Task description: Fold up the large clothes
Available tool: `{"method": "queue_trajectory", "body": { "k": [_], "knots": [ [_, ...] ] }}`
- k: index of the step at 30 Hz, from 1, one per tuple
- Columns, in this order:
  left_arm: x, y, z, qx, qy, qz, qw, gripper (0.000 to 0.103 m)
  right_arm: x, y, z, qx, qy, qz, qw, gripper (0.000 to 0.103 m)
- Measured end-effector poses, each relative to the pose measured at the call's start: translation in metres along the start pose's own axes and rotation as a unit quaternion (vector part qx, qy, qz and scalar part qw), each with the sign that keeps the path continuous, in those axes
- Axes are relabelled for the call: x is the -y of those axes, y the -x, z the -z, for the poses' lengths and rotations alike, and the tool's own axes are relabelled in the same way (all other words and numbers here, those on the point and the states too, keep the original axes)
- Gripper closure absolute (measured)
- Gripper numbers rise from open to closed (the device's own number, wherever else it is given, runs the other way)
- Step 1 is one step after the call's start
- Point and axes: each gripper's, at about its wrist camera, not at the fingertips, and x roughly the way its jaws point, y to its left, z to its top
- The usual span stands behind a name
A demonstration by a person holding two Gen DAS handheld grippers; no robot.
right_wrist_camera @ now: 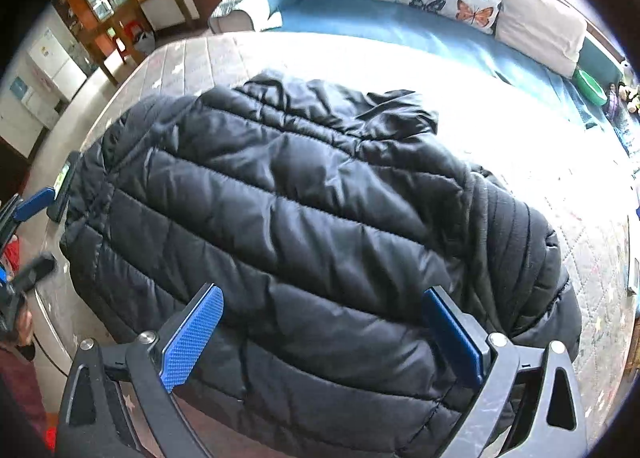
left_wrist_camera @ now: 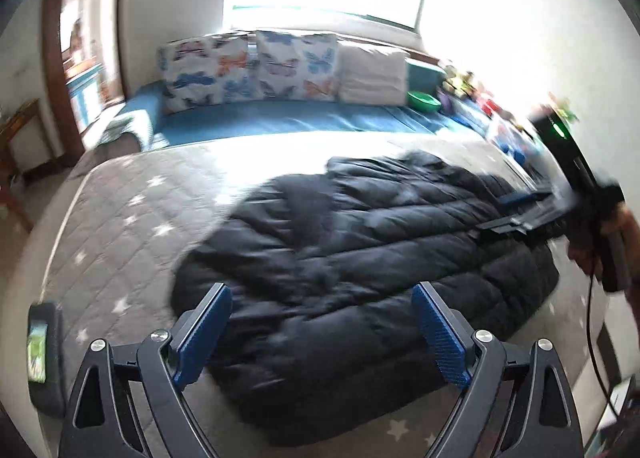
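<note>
A black quilted puffer jacket (left_wrist_camera: 360, 258) lies spread on a grey star-patterned mattress (left_wrist_camera: 132, 209). It also fills the right wrist view (right_wrist_camera: 304, 225). My left gripper (left_wrist_camera: 322, 334) is open and empty, with its blue pads just above the jacket's near edge. My right gripper (right_wrist_camera: 324, 334) is open and empty, low over the jacket's near part. The right gripper also shows at the right edge of the left wrist view (left_wrist_camera: 520, 213), over the jacket's far side. The left gripper's fingers (right_wrist_camera: 36, 199) show at the left edge of the right wrist view.
A phone (left_wrist_camera: 40, 354) lies on the mattress by the jacket's left edge. Behind the mattress (right_wrist_camera: 580, 193) is a blue bench with butterfly cushions (left_wrist_camera: 256, 69), a white pillow (left_wrist_camera: 372, 73), a green bowl (left_wrist_camera: 424, 99) and toys. A wooden desk (right_wrist_camera: 136, 13) stands at the left.
</note>
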Motion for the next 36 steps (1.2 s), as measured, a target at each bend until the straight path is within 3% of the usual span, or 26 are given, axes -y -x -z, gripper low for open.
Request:
{"method": "queue_trajectory", "body": {
  "k": [5, 11, 16, 22, 29, 32, 36],
  "knots": [
    [-0.052, -0.007, 0.012, -0.021, 0.073, -0.01, 0.997, 0.0, 0.043, 0.026, 0.026, 0.03, -0.049, -0.008, 0.998, 0.0],
    [-0.068, -0.031, 0.028, -0.049, 0.098, -0.024, 0.9937, 0.0, 0.087, 0.061, 0.059, 0.067, -0.122, -0.002, 0.99, 0.0],
    [-0.065, -0.047, 0.027, -0.058, 0.103, -0.014, 0.9929, 0.0, 0.112, 0.049, 0.076, 0.045, -0.163, -0.012, 0.986, 0.0],
    [-0.067, -0.067, 0.022, -0.068, 0.131, 0.007, 0.989, 0.0, 0.12, 0.022, 0.083, 0.03, -0.191, -0.061, 0.979, 0.0],
    [-0.091, -0.086, 0.028, -0.078, 0.208, 0.062, 0.973, 0.0, 0.133, -0.003, 0.079, 0.032, -0.212, -0.146, 0.966, 0.0],
    [-0.099, -0.097, 0.032, -0.08, 0.243, 0.097, 0.9619, 0.0, 0.137, -0.008, 0.077, 0.036, -0.217, -0.178, 0.959, 0.0],
    [-0.103, -0.113, 0.033, -0.09, 0.27, 0.14, 0.9484, 0.0, 0.133, -0.003, 0.074, 0.044, -0.186, -0.177, 0.965, 0.0]
  ]
}}
